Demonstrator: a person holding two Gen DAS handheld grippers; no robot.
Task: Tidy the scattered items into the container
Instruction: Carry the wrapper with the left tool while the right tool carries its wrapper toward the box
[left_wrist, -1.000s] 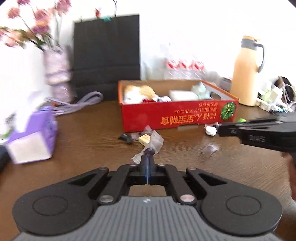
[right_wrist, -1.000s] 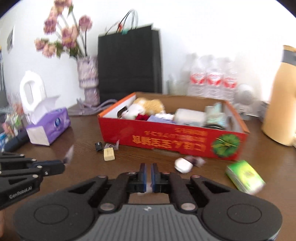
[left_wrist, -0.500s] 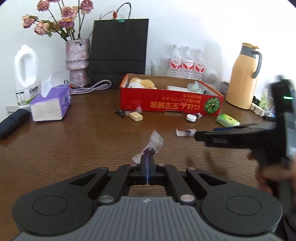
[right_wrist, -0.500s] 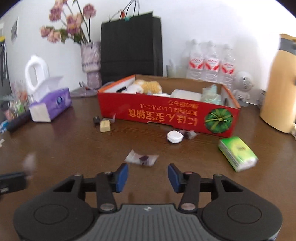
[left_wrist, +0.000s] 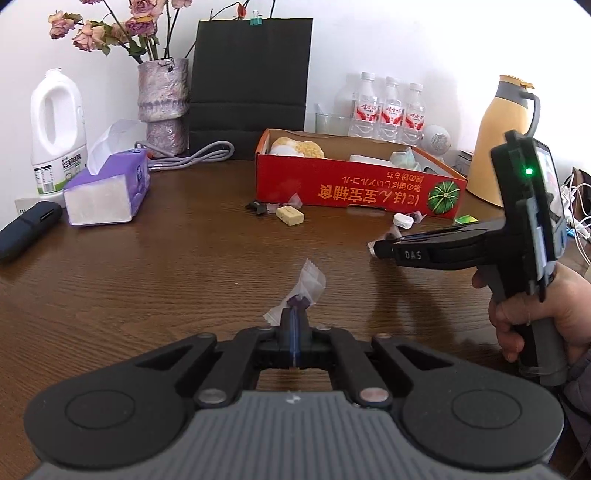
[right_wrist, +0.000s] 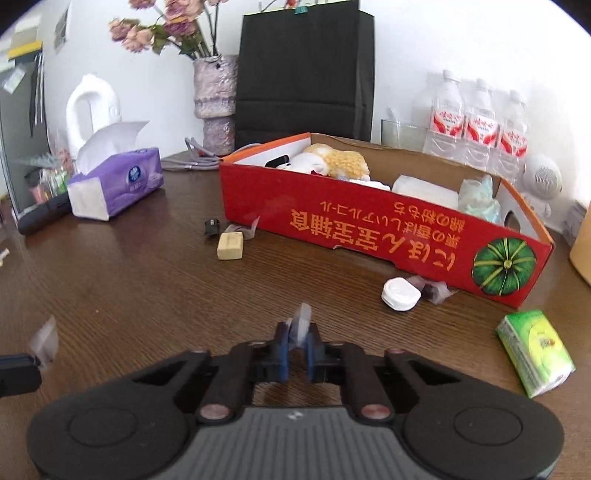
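Note:
My left gripper (left_wrist: 294, 314) is shut on a clear-wrapped candy (left_wrist: 308, 284) held above the brown table. My right gripper (right_wrist: 295, 334) is shut on another clear-wrapped candy (right_wrist: 301, 319) low over the table, in front of the red cardboard box (right_wrist: 369, 225). The box (left_wrist: 351, 184) holds a plush toy, a white block and other items. A beige eraser-like block (right_wrist: 231, 245), a small black piece (right_wrist: 211, 225), a white round case (right_wrist: 400, 293), a wrapped candy (right_wrist: 434, 290) and a green tissue pack (right_wrist: 535, 350) lie on the table by the box.
A purple tissue box (left_wrist: 107, 184), white jug (left_wrist: 57, 129), flower vase (left_wrist: 162, 107), black paper bag (left_wrist: 251, 85), water bottles (left_wrist: 386, 107) and yellow thermos (left_wrist: 506, 140) stand around the back. A dark case (left_wrist: 27, 229) lies at the far left.
Both grippers pulled back from the box. The right gripper opened, then shut on a wrapped candy on the table. The left gripper kept hold of its candy.

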